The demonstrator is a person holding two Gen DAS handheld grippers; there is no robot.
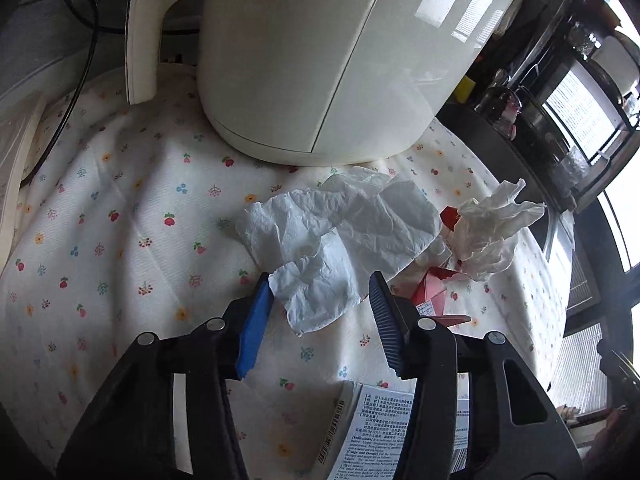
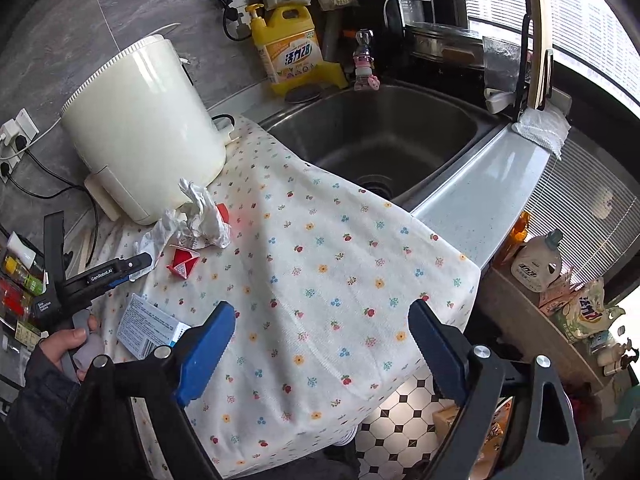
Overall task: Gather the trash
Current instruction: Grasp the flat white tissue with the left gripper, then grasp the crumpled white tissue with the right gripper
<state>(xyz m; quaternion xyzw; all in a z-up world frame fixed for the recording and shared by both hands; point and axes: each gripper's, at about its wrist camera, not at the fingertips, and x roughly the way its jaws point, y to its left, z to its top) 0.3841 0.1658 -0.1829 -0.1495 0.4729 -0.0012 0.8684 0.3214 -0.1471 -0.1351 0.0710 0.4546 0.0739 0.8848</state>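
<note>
Right wrist view: sink (image 2: 448,148) bare, right gripper (image 2: 320,344) jaws released; left gripper (image 1: 320,308) jaws straddle tissue (image 1: 320,292)

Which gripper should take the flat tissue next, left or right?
Left. The left gripper already straddles the near end of the flat tissue, pads not yet pressing it. The right gripper hangs open over bare floral cloth, well away from the trash by the white appliance.

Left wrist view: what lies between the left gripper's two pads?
The near corner of the flat white tissue lies between the left gripper pads, over the floral cloth. No contact is visible there.
</note>
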